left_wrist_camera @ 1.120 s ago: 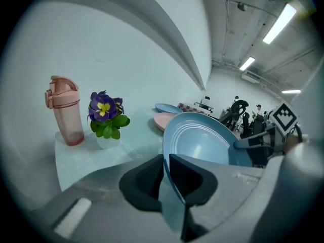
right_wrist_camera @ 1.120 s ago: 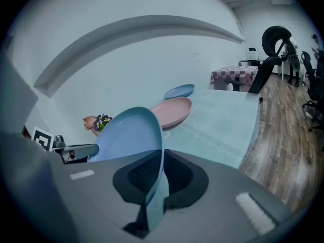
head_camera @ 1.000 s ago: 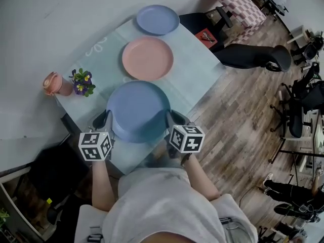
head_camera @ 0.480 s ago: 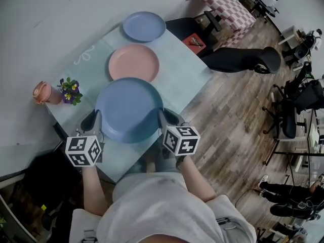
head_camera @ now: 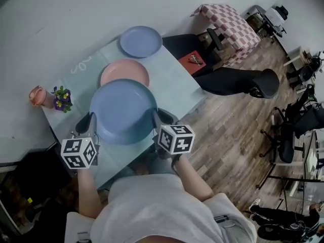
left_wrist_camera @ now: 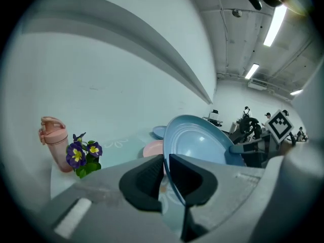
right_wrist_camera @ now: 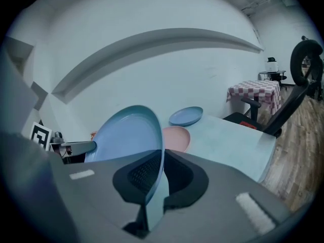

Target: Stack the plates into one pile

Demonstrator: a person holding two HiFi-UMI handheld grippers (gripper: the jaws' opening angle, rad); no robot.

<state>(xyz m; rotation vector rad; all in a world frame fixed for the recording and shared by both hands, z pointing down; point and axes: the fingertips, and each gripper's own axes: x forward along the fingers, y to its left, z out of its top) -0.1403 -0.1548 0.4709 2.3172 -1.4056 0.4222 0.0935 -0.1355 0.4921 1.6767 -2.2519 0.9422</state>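
The table (head_camera: 177, 85), covered with a pale cloth, carries no pile yet: all three plates are separate, so the stacking looks to be at its first step.

The large blue plate (head_camera: 123, 110) is off the cloth, held in the air at the near end of the table. In the head view its far rim overlaps the near edge of the pink plate (head_camera: 124, 71). Whether it already hangs directly over that plate I cannot tell.

The pink plate lies flat in the middle of the table. The small blue plate (head_camera: 140, 41) lies flat beyond it at the far end, apart from it.

The left gripper (head_camera: 87, 128) is clenched on the large plate's left rim, and the right gripper (head_camera: 161, 120) is clenched on the opposite rim. Each gripper view shows the thin edge pinched between the dark pads.

What is left, as I judge it, is setting this plate down on another and then bringing in the third.
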